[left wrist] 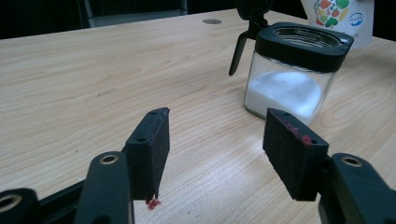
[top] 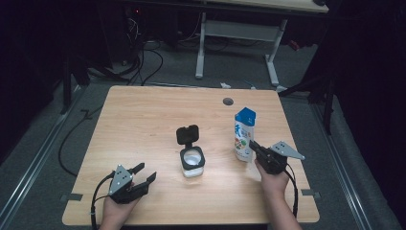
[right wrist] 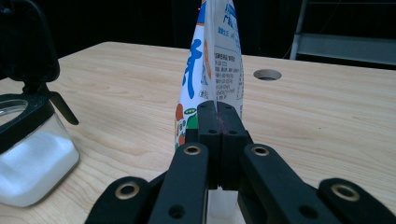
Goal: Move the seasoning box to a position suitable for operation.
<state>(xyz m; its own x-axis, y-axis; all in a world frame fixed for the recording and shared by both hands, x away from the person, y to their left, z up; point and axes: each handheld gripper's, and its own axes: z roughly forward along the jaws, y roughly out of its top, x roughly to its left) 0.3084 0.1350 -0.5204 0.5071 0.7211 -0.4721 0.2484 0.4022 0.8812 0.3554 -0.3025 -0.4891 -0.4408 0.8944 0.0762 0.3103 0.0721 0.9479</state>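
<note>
Item 1: white-and-blue printed soft pouch (top: 244,135), standing upright on the pale wooden bench (top: 143,124), directly ahead of the right gripper (top: 255,147). Its jaws are pressed together on the pouch's thin side seam, pinching it low down. Judged light, limp and crushable, with slick film likely to slip; the flat sealed edge is the sound place to grip, not the bulging body.

Item 2: square clear glass jar with black collar and flipped-up black lid (top: 192,160), part-filled with white powder, ahead and to the right of the left gripper (top: 143,175). Those jaws stand spread, holding nothing, apart from the jar. Judged heavy, rigid, breakable, smooth-sided.

Unclear: pouch print is too small to read; its top is cut off in the right gripper view; whether the pouch is opened cannot be told.
</note>
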